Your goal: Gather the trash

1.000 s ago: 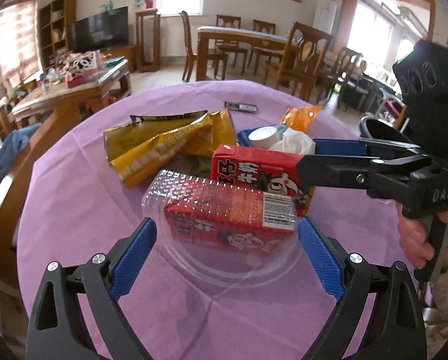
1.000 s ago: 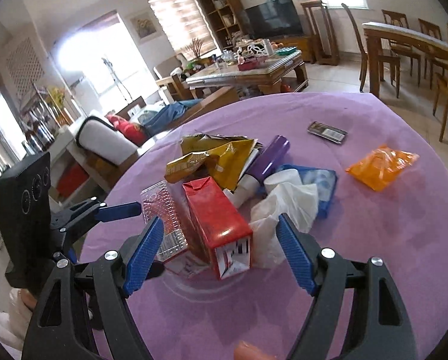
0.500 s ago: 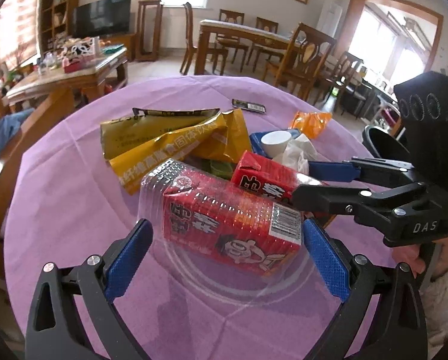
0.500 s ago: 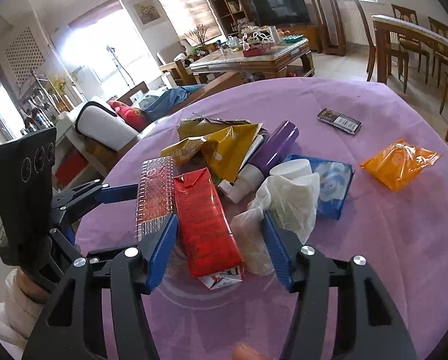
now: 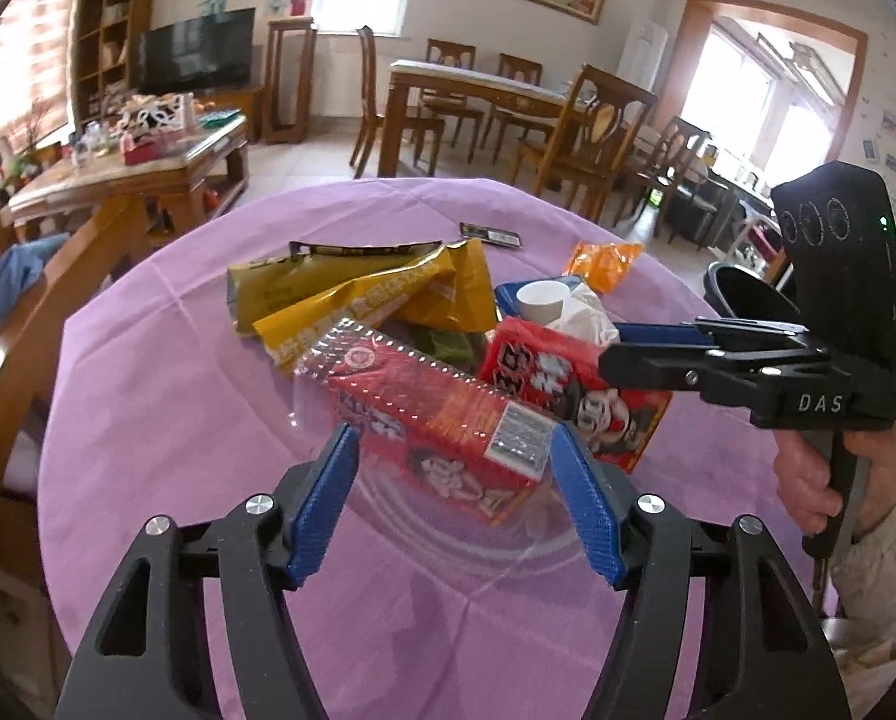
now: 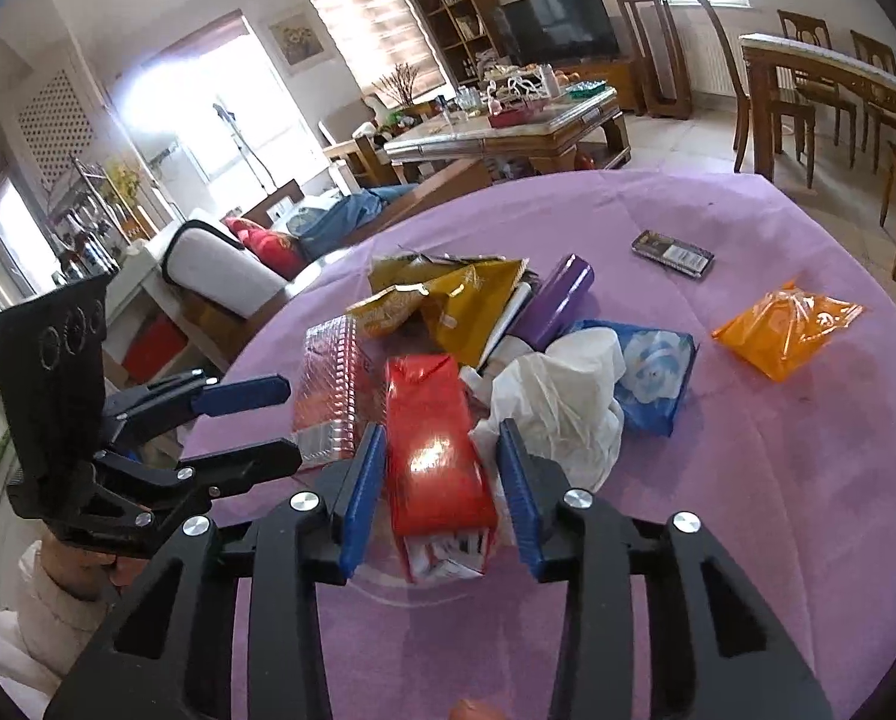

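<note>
Table centre, L to R. L gripper: pads closing on wrapped biscuit pack, contact unclear, can't tell if gripped. Slick film, could slip. R gripper: pads astride red drink carton, at most just touching. Crumpled tissue at 2 o'clock could snag R pad.

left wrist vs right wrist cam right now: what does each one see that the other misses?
Left wrist only: the black bin beyond the table's edge, and the printed face of the red carton that the right gripper straddles.

Right wrist only: the purple tube in the pile and the sofa with the red cushion.

Both: the clear ribbed tray holding a red pack between the left gripper's fingers, the yellow wrappers, the orange packet, the crumpled tissue and the dark pack.
</note>
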A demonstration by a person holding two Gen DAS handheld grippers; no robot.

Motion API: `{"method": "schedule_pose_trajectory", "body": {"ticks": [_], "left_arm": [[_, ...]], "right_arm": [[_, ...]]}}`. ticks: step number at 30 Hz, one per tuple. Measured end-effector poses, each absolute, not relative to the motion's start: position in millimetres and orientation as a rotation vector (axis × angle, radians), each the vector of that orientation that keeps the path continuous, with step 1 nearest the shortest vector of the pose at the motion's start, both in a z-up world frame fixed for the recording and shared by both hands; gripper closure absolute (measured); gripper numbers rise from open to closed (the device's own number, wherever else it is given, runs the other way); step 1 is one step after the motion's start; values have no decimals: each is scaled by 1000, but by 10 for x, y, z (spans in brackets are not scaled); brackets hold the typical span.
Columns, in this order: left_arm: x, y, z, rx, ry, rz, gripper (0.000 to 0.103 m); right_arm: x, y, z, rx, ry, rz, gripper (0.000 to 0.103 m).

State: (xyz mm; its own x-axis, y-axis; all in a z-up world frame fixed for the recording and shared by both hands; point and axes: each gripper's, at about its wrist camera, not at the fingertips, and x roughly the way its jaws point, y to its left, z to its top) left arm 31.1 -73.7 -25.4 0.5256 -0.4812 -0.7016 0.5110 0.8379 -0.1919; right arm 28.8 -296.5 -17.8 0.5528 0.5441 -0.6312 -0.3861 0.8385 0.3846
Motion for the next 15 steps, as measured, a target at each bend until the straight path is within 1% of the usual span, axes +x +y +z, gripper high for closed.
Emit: {"method": "schedule_pose_trajectory", "body": {"ticks": [3,4,5,6,7,9,11,12,13,14,15], "left_arm": [[290,-687,-250,48,825,-588,37],[289,-684,-249,60,824,-591,37],[291,-687,-250,72,825,-589,37],[298,-679,-250,80,826,-588,34],[316,-681,-250,90,824,-585,24],[336,-672,-241,87,816,-574,13],[385,-635,-204,34,814,-606,13],[402,-616,-195,5,815,-618,13],[452,-595,-179,-39,820,-620,13],[494,-592,-187,-63,832,-611,13],[550,-600,-199,-85,853,-600,13]], "right_arm": [[244,-2852,-121,168,796,562,63],[253,-2806,-112,159,795,570,60],[260,-2755,-106,149,796,574,53],[267,-2718,-110,134,798,569,50],[278,-2683,-125,118,803,561,48],[308,-2645,-180,103,831,559,48],[351,-2593,-278,74,878,540,48],[364,-2567,-313,55,887,530,50],[348,-2548,-331,42,887,522,61],[336,-2532,-343,26,887,513,68],[328,-2513,-339,17,882,509,68]]}}
